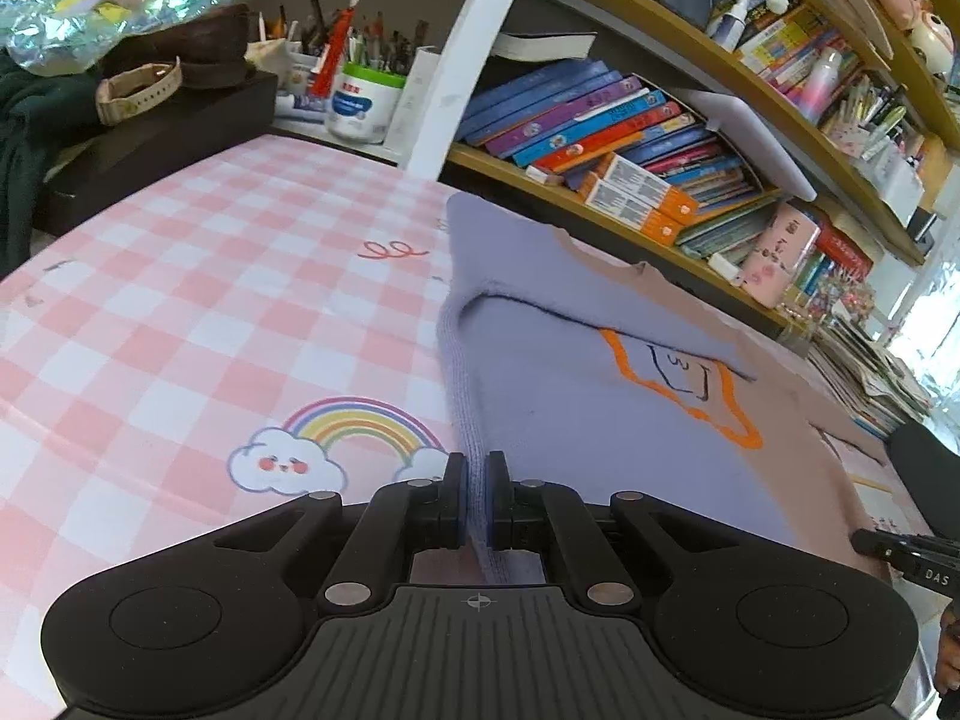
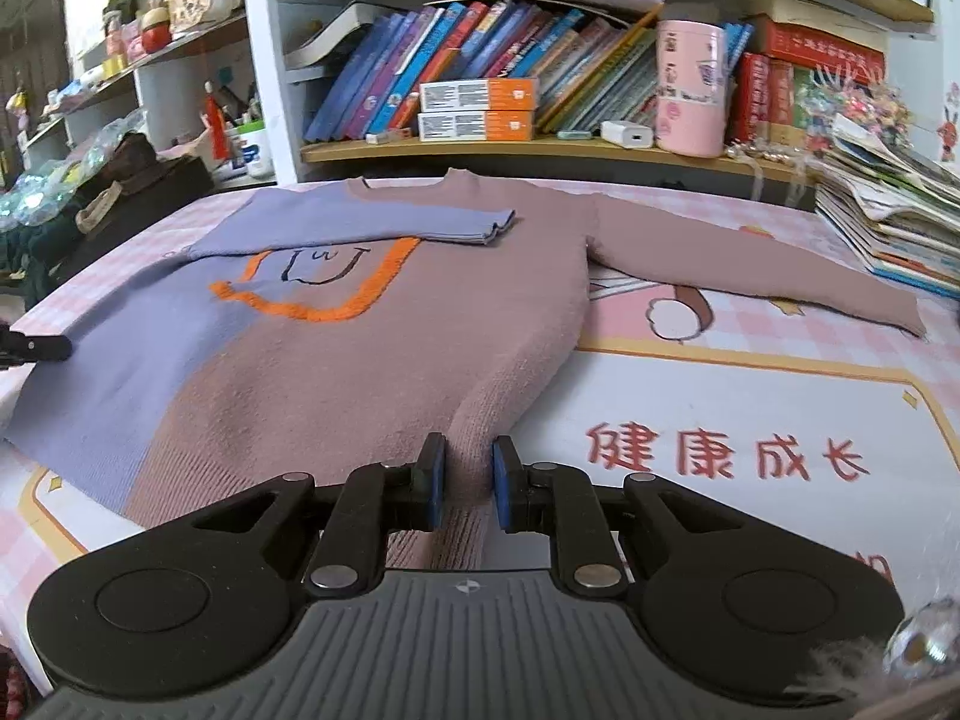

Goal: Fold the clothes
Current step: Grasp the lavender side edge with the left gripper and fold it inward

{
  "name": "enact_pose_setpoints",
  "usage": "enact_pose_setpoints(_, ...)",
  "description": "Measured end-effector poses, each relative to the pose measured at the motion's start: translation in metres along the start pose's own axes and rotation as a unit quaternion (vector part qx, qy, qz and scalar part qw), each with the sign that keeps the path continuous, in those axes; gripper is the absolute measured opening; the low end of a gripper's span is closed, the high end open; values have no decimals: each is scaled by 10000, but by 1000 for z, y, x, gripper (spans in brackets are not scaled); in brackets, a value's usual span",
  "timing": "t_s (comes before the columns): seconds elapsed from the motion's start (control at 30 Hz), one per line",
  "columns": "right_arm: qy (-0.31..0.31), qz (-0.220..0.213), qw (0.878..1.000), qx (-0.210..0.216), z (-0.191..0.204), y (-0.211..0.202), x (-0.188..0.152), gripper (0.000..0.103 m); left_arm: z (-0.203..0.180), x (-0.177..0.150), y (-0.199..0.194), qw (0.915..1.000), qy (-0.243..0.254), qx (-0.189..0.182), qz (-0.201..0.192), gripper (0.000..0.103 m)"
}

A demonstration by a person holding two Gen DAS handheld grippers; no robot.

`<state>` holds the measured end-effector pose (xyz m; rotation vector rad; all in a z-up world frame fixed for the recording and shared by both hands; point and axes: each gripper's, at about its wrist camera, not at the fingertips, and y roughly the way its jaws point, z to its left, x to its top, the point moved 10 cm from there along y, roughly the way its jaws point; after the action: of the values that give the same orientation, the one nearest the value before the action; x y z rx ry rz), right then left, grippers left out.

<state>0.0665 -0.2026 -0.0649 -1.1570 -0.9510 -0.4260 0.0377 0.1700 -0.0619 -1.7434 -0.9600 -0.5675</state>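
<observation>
The sweater (image 2: pixel 372 354) lies flat on the pink checked bench (image 1: pixel 180 312), its lilac sleeve (image 2: pixel 360 219) folded across the chest. The left claw (image 1: pixel 477 501) pinches the lilac hem; the right claw (image 2: pixel 469 483) seems clenched on the mauve hem. Bookshelves (image 2: pixel 540 147) crowd 12 o'clock; a magazine stack (image 2: pixel 888 222) sits at 2 o'clock.

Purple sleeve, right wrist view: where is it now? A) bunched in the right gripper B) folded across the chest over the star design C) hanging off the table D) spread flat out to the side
B: the purple sleeve lies folded across the sweater, its cuff past the top of the orange star outline.
</observation>
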Motion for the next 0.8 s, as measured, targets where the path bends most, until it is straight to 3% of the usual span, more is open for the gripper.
enact_pose_setpoints(0.13,-18,-21,10000,42,1,1,0,16,3,-1,1,10000,-4,31,16,5)
enact_pose_setpoints(0.23,55,-76,9999,69,-3,-2,0,25,3,-1,2,9999,41,92,34,9)
enact_pose_setpoints(0.3,84,-150,9998,57,-6,-5,2,29,2,1,-1,9988,270,404,-47,11)
enact_pose_setpoints(0.4,116,-284,9995,-2,-12,-10,7,39,-4,11,-9,9951,577,737,-320,22)
enact_pose_setpoints(0.5,187,-420,9989,-97,-20,-16,15,46,-17,20,-15,9940,698,610,-583,40)
enact_pose_setpoints(0.63,342,-478,9977,-333,-44,-18,22,57,-46,19,-12,9903,1178,340,-656,61)
enact_pose_setpoints(0.8,570,-465,9945,-742,-85,-17,29,65,-78,5,4,9839,1710,-58,-524,75)
